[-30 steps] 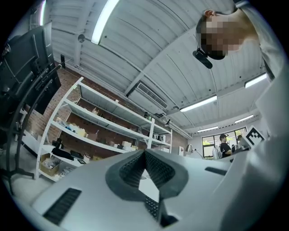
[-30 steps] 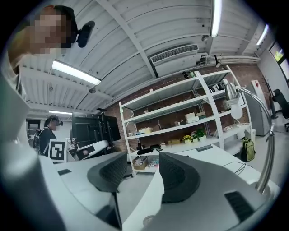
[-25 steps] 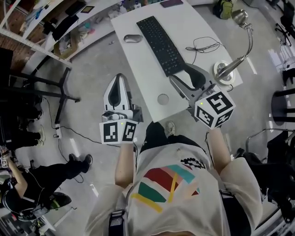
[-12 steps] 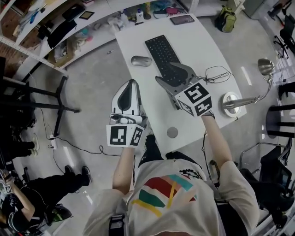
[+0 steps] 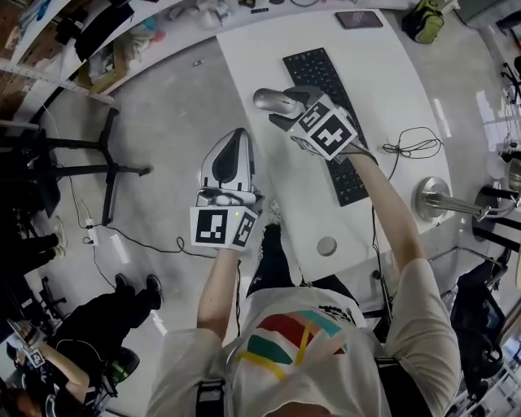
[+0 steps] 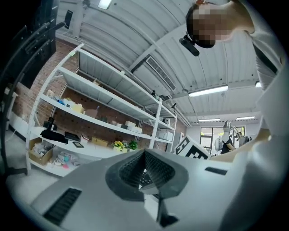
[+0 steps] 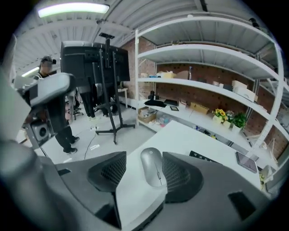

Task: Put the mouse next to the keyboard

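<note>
A silver mouse (image 5: 271,100) lies on the white table (image 5: 259,50), a little left of the black keyboard (image 5: 346,175). My right gripper (image 5: 282,107) reaches across the keyboard and stands open around the mouse. In the right gripper view the mouse (image 7: 152,166) lies between the two pads, close to the right one, with a gap on the left. My left gripper (image 5: 237,133) hangs off the table's left edge over the floor, its jaws shut with nothing in them. In the left gripper view, my left gripper (image 6: 144,154) points level at the shelves.
On the table's far end lies a dark phone (image 5: 359,19). A black cable (image 5: 415,147) and a lamp base (image 5: 436,199) are right of the keyboard. A round grommet (image 5: 326,246) sits near the front edge. A black stand (image 5: 89,167) and a seated person (image 5: 73,342) are left on the floor.
My right gripper has swung from the keyboard's near end forward and left, down around the mouse. The left gripper has moved forward along the table's left edge.
</note>
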The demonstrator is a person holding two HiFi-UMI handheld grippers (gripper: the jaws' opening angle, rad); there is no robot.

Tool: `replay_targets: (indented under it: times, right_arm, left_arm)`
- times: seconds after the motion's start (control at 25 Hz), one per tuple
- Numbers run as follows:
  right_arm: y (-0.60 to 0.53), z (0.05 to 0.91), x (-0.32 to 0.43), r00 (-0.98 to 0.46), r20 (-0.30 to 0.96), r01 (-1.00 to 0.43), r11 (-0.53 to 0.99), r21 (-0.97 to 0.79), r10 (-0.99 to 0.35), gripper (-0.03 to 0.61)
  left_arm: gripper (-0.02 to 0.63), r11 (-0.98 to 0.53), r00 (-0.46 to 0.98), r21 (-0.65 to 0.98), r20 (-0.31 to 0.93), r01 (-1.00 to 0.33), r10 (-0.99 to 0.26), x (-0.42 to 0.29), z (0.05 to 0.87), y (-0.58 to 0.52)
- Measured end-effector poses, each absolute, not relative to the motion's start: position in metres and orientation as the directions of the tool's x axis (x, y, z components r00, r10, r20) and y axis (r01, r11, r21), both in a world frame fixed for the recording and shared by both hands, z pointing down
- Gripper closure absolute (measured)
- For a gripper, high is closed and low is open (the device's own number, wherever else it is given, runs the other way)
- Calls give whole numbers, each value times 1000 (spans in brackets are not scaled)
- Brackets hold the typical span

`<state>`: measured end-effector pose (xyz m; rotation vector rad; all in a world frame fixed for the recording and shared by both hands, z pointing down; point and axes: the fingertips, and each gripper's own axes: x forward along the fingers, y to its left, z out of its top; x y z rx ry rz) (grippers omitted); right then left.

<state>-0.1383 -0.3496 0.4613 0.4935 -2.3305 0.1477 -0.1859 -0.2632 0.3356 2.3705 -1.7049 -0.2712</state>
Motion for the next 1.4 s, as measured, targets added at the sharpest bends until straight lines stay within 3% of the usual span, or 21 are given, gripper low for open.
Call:
replay_targets:
  times: [0.44, 0.6, 1.4]
  right_arm:
    - [-387, 531, -166, -539, 819, -317, 948, 21, -199, 348]
    - [-392, 550, -166, -498, 851, -281, 960, 22, -165, 274]
    - [-398, 570, -163, -460, 884, -264, 963, -50, -80, 272]
  left_arm:
    - [581, -296, 321, 337, 22, -894, -947, -218, 382, -316]
    - [581, -291, 320, 343, 29, -893, -947, -224, 390, -327]
    - [581, -301, 334, 335, 43, -893, -942, -222, 406, -344]
